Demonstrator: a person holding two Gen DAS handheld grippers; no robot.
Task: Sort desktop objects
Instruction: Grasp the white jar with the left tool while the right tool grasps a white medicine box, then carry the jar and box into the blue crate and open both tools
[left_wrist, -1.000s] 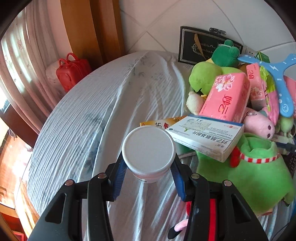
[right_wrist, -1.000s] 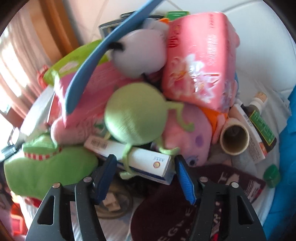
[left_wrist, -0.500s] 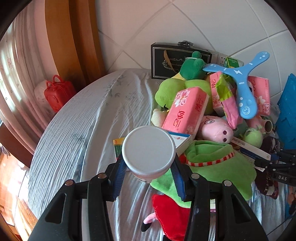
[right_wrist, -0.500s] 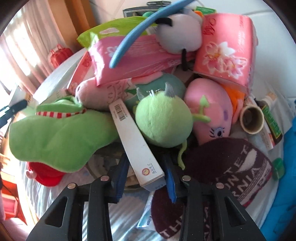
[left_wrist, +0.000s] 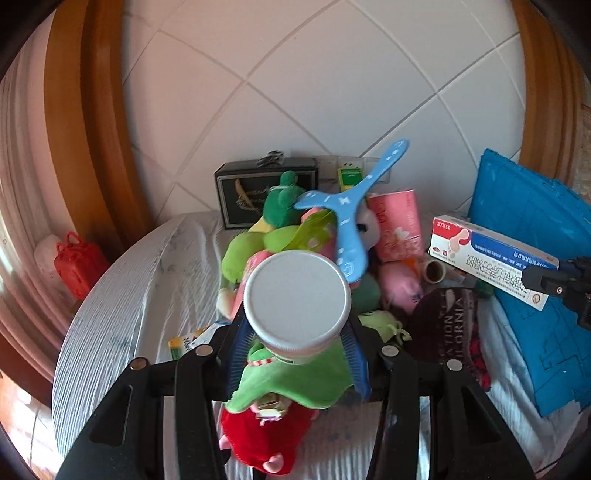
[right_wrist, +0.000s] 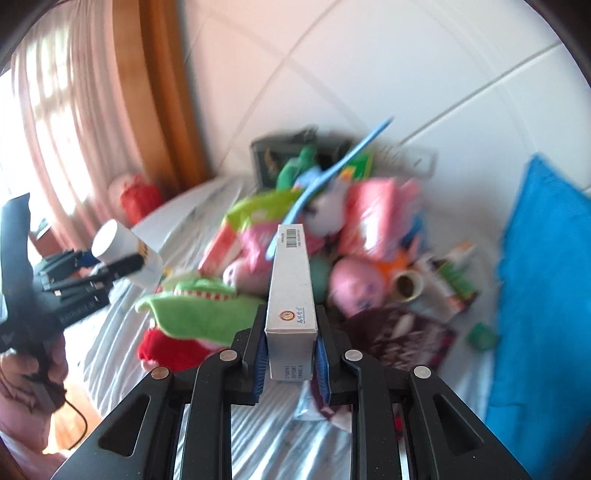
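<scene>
White quilted headboard (left_wrist: 295, 92), wooden frame (left_wrist: 85, 129), pink curtains (right_wrist: 66, 110).

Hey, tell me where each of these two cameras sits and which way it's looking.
Left wrist: on the left gripper, looking down along its fingers, which clamp a white-lidded jar, at the toy pile; the right gripper shows at the right edge.
Right wrist: on the right gripper, fingers closing on a long box, facing the same pile; a hand holds the left gripper.
Shared: blue boomerang, jar, box, blue crate.
</scene>
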